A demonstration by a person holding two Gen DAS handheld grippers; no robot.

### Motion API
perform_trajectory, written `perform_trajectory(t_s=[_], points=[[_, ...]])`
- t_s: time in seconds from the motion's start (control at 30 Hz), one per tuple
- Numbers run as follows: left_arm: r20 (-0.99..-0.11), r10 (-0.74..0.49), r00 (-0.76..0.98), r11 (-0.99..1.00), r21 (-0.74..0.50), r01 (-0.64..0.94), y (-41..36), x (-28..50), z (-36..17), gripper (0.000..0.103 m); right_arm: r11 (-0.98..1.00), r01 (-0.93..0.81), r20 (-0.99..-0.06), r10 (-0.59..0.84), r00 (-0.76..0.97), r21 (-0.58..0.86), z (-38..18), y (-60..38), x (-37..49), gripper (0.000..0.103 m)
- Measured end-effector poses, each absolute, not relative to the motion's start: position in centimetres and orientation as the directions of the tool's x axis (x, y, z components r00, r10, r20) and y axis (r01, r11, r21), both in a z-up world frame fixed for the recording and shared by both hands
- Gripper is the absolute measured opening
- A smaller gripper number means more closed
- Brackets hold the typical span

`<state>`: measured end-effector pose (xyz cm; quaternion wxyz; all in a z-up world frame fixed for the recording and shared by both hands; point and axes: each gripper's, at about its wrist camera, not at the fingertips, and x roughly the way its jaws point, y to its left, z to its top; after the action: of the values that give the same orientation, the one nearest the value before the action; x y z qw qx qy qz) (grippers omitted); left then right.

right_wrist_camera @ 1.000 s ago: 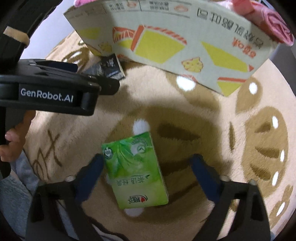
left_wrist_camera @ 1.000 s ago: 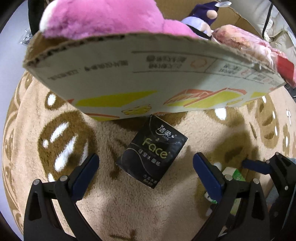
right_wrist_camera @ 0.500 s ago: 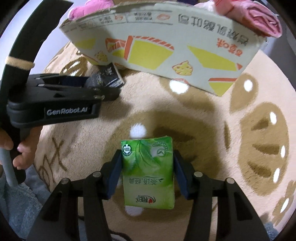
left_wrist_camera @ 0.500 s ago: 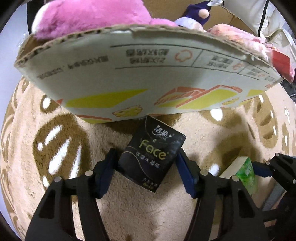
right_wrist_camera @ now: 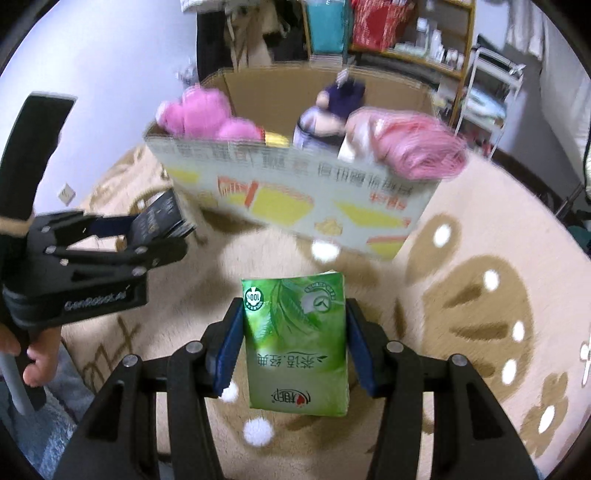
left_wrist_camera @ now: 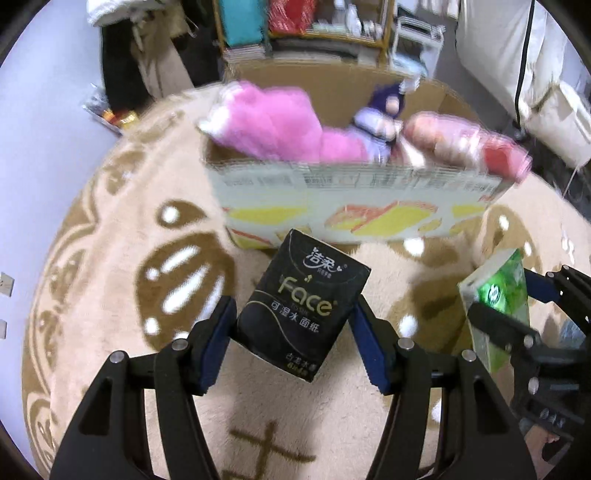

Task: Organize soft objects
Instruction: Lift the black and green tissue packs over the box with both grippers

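Note:
My left gripper [left_wrist_camera: 293, 341] is shut on a black "Face" tissue pack [left_wrist_camera: 303, 304] and holds it above the rug. My right gripper [right_wrist_camera: 293, 345] is shut on a green tissue pack [right_wrist_camera: 297, 343], also lifted. An open cardboard box [left_wrist_camera: 354, 206] stands ahead on the rug; it holds a pink plush [left_wrist_camera: 273, 123], a purple doll [left_wrist_camera: 384, 107] and a pale pink soft bundle [left_wrist_camera: 461, 140]. The box also shows in the right wrist view [right_wrist_camera: 295, 195]. The green pack [left_wrist_camera: 498, 306] and right gripper appear at the right of the left wrist view; the left gripper [right_wrist_camera: 147, 236] with the black pack appears at the left of the right wrist view.
A round beige rug with brown patterns [left_wrist_camera: 110, 295] covers the floor. Shelves with clutter [right_wrist_camera: 406, 33] stand behind the box. A white metal rack [right_wrist_camera: 495, 85] is at the back right. A hand [right_wrist_camera: 37, 354] holds the left gripper's handle.
Both grippers closed on their tissue packs, black on the left and green on the right, and lifted them off the rug. The view rose and pulled back, so the box interior shows.

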<state>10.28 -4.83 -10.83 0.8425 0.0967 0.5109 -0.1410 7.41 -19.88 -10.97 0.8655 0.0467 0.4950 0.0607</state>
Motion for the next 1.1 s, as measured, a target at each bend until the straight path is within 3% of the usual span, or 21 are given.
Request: perform_trajectory(t_s=[0.47,0.77,1.1], points=[[-0.583,-0.15,0.799,0.967,0.08,0.241,-4.5,8.7,2.5,0.061,0.989,0.039,-0.585,0.051,0.81,0.141,-0.7,-22.6,5.0,0.056],[-0.522,-0.19,0.831,0.961,0.076,0.267,-5.7,11.4,4.8,0.061,0.992,0.027,-0.508,0.039,0.861,0.122,2.2,-23.1,8.0,0.056],[-0.579,-0.171,0.797,0.957,0.094,0.274,-6.4,13.8,2.1,0.061,0.997,0.007,-0.526,0.035,0.85,0.077,0.6,-23.0,10.8,0.056]])
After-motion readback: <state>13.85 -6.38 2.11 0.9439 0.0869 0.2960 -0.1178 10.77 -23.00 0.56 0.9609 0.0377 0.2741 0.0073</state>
